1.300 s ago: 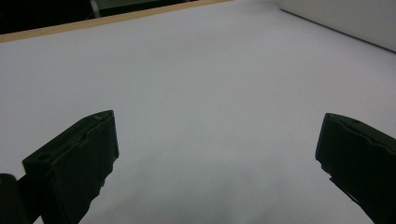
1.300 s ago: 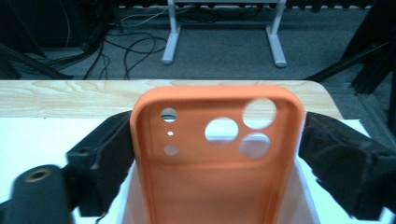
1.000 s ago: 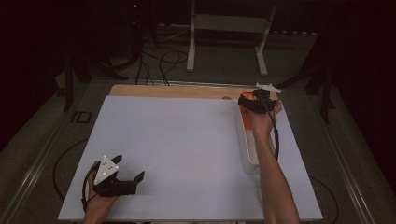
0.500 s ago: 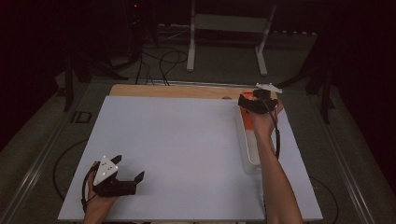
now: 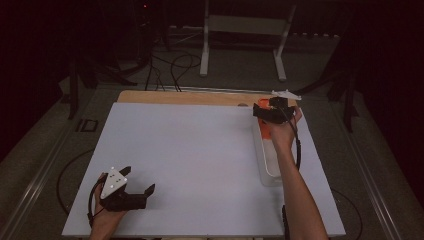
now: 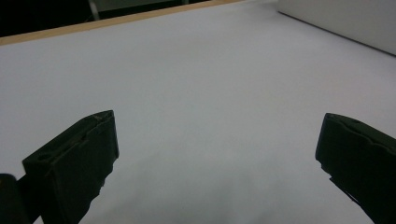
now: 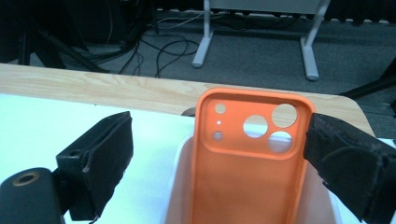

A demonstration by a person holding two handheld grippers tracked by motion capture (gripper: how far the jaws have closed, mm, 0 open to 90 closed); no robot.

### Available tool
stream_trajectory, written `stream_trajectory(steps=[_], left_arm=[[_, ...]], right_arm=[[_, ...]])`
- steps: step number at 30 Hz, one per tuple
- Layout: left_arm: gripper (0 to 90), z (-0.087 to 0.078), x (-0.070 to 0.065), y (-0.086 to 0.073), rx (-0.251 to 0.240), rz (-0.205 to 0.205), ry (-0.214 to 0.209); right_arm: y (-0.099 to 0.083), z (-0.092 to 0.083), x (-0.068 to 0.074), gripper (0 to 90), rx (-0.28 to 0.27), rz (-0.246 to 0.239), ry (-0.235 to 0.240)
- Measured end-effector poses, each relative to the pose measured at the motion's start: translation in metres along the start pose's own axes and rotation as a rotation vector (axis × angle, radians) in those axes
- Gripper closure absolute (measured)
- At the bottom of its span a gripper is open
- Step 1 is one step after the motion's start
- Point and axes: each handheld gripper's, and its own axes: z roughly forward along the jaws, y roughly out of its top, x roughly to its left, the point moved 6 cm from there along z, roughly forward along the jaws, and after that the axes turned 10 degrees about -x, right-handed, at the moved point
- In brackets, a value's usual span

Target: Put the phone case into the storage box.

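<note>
Item: orange phone case point(image 7: 252, 158), open side toward the right gripper's camera, camera cut-outs at its upper end, standing tilted in a clear tray point(image 5: 266, 165). In the high view the case point(image 5: 265, 131) sat at the tray's 12 o'clock end, at about 2 o'clock on the counter point(image 5: 200, 155). Tray: long, narrow, translucent, lying lengthwise near the counter's 3 o'clock edge. Right gripper point(image 5: 261, 112): held at the tray's far end; in its own view the right gripper point(image 7: 219, 154) had its fingers point(image 7: 109, 158) spread wide, one well off the case at 9 o'clock, the other just beside the case's edge at 3 o'clock; whether that one touched the case could not be told; nothing was clamped. Left gripper point(image 5: 142, 192): resting at about 7 o'clock on the counter, well apart from the tray; its own view showed the left gripper point(image 6: 217, 149) with fingers point(image 6: 79, 158) wide open and only bare white surface between them. Counter: white sheet over a wooden top, a wood strip point(image 5: 190, 97) exposed along the 12 o'clock edge. Beyond it: dark floor with cables point(image 5: 172, 67) and a white metal stand point(image 5: 245, 35).
</note>
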Motion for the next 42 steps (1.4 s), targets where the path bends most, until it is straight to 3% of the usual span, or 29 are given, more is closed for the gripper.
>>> stream_trajectory(steps=[20, 31, 36, 42], left_arm=[[0.4, 0.001, -0.001, 0.000, 0.001, 0.001, -0.004], [0.3, 0.001, -0.001, -0.001, 0.003, 0.001, -0.004], [0.4, 0.001, -0.001, 0.000, 0.001, -0.002, -0.004], [0.4, 0.000, -0.001, 0.000, -0.001, -0.003, -0.004]], right_arm=[[-0.006, -0.025, 0.013, 8.4, -0.014, -0.009, 0.118], [-0.010, -0.047, 0.029, 8.4, -0.011, -0.059, 0.212], [-0.014, -0.063, 0.040, 8.4, -0.006, -0.072, 0.280], [-0.015, -0.080, 0.047, 8.4, -0.017, -0.095, 0.314]])
